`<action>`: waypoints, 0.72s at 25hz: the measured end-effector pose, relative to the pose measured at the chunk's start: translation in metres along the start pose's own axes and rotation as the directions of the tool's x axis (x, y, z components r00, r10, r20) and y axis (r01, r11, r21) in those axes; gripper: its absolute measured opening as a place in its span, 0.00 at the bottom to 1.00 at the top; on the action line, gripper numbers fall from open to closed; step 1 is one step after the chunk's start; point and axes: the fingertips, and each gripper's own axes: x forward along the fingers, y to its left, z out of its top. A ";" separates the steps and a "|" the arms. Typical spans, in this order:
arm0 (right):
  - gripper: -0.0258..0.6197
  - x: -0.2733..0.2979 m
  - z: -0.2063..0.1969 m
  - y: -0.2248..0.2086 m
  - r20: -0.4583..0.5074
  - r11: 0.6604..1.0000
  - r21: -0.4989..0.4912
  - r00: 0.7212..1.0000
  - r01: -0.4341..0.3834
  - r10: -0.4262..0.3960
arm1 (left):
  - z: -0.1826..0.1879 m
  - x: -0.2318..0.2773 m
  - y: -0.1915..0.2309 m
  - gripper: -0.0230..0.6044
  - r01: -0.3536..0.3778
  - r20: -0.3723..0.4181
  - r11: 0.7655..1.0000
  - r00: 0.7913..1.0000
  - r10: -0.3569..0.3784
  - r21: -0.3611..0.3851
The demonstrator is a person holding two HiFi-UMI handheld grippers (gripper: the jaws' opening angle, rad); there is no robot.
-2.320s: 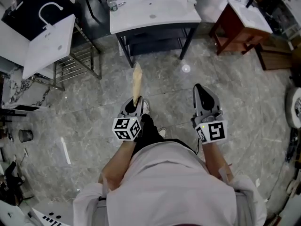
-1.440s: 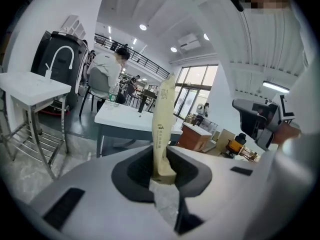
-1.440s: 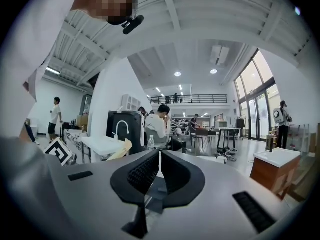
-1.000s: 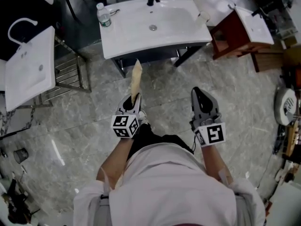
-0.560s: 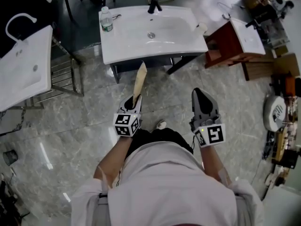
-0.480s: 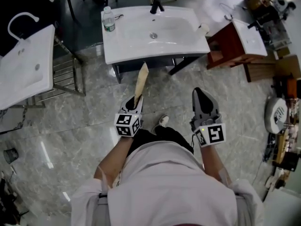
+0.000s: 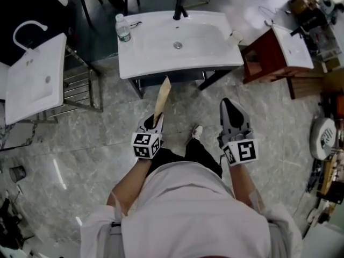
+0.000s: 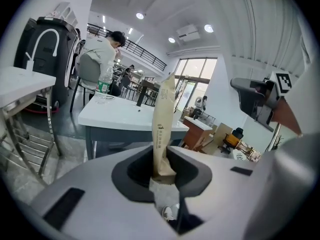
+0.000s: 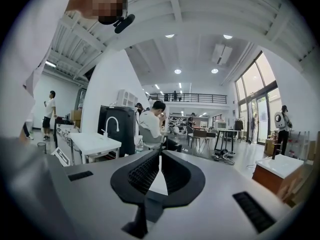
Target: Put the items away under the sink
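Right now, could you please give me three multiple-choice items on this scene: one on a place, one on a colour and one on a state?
1. Where does the water bottle stand?
A) on the far left corner of the white sink
B) under it
C) inside its basin

2. What colour is the paper packet in the left gripper?
A) blue
B) tan
C) green

3. How is the right gripper?
A) wide open
B) shut on a bottle
C) shut and empty

Answers:
1. A, as the head view shows the bottle upright on that corner.
2. B, as the paper looks tan in both the head view and the left gripper view.
3. C, as the right gripper view shows the jaws together with nothing between them.
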 end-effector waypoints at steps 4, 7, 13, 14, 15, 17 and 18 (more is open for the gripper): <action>0.10 0.009 -0.012 -0.036 0.006 1.000 0.024 1.000 -0.015 0.015 | 0.007 0.025 -0.005 0.13 -0.044 0.002 0.999 0.999 0.044 0.006; 0.10 0.014 -0.017 -0.060 0.005 0.999 0.030 0.999 -0.037 0.037 | 0.005 0.043 -0.013 0.13 -0.086 -0.013 0.996 0.996 0.085 -0.015; 0.10 0.023 -0.031 -0.117 0.000 0.998 0.031 0.998 -0.058 0.058 | 0.003 0.080 -0.042 0.13 -0.132 -0.037 0.991 0.991 0.131 -0.026; 0.10 0.025 -0.037 -0.124 -0.006 0.997 0.034 0.998 -0.062 0.063 | -0.001 0.084 -0.047 0.13 -0.138 -0.044 0.990 0.990 0.137 -0.025; 0.10 0.027 -0.043 -0.128 -0.012 0.997 0.039 0.997 -0.070 0.070 | -0.007 0.089 -0.051 0.13 -0.143 -0.054 0.990 0.988 0.141 -0.021; 0.10 0.035 -0.057 -0.129 -0.024 0.994 0.051 0.995 -0.095 0.096 | -0.019 0.098 -0.057 0.13 -0.147 -0.083 0.989 0.986 0.145 -0.009; 0.10 0.040 -0.063 -0.127 -0.026 0.992 0.054 0.993 -0.113 0.114 | -0.024 0.103 -0.059 0.13 -0.145 -0.096 0.989 0.985 0.144 -0.005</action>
